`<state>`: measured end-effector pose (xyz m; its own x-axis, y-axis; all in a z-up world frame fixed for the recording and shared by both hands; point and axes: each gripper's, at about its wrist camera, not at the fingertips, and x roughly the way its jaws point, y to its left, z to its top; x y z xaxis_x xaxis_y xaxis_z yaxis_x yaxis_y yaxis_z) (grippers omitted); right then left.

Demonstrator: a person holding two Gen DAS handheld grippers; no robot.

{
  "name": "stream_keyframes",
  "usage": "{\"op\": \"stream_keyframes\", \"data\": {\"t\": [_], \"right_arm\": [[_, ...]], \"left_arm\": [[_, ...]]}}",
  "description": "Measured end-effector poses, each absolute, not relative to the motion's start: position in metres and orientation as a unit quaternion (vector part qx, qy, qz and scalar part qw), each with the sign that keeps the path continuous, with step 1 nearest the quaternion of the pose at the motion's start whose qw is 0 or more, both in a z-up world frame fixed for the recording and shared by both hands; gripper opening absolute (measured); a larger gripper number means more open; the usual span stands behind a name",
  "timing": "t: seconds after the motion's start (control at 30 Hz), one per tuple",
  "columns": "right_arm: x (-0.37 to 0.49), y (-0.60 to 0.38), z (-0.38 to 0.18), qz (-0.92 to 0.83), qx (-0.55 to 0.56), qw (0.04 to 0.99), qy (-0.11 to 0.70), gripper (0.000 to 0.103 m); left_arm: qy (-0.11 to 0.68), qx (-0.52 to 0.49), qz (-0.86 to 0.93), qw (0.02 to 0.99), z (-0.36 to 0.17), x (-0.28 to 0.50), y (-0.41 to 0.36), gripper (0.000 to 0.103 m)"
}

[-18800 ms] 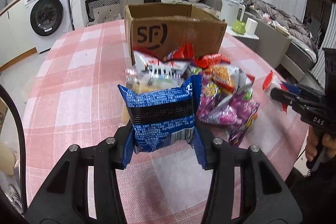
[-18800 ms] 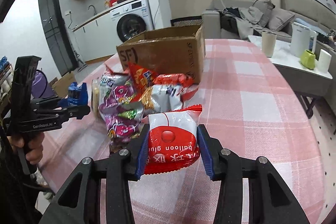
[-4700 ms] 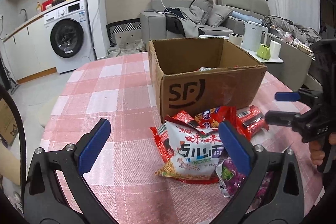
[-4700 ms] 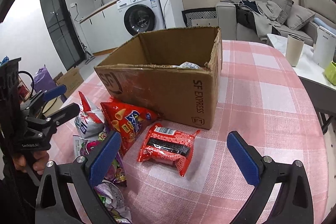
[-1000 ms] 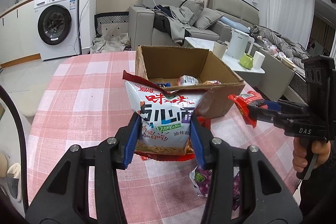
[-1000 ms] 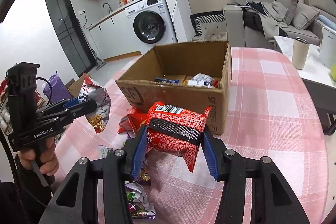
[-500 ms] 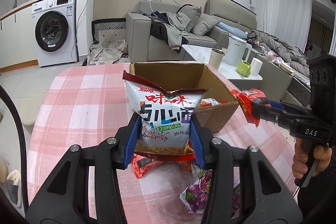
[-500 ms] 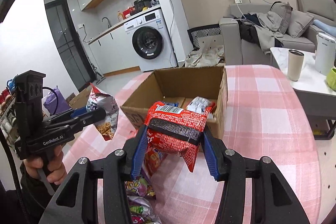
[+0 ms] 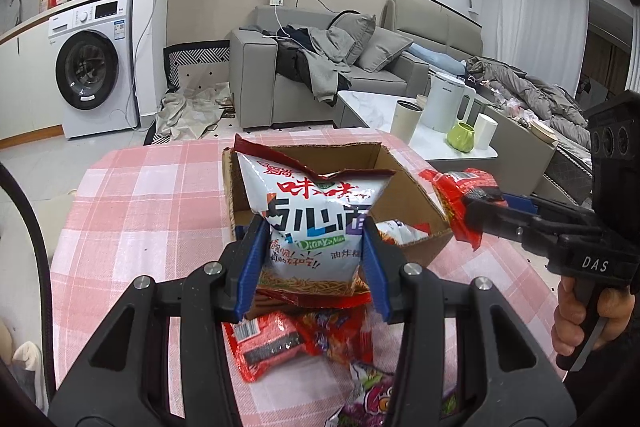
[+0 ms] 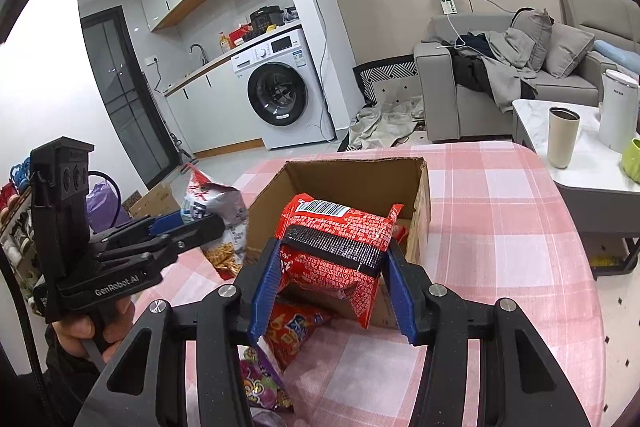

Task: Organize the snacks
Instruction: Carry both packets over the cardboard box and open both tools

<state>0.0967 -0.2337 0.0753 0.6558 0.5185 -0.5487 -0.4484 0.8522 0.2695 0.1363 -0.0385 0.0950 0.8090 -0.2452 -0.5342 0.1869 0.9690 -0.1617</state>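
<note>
the left gripper [image 9: 314, 259] was clamped on a white noodle snack bag [image 9: 316, 223], held above the table in front of the open cardboard box [image 9: 404, 203], which sat toward 12 o'clock. the right gripper [image 10: 332, 281] was clamped on a red packet [image 10: 336, 243] at the box's near rim. to do this well, i judged each bag should be carried fully over the opening before the jaws part, one hand at a time so they do not collide. the white bag looked crinkled, with a torn red top edge; the red packet was puffy, with a black band and a barcode. other snacks lay toward 6 o'clock.
</note>
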Motion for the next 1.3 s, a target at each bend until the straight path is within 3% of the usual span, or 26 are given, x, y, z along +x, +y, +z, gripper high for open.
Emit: {"op": "stream_keyframes", "data": {"t": [0.53,1.3], "right_arm": [[0.137,-0.231,0.074,0.265,0.072,0.905,0.325,0.05],[0.167,-0.22,0.047,0.261,0.071,0.898,0.348,0.05]], "left_arm": [[0.291,-0.053,-0.104,0.949,0.099,0.194,-0.039,0.043],[0.324,-0.036,-0.094,0.941,0.06,0.246,-0.051,0.043]]}}
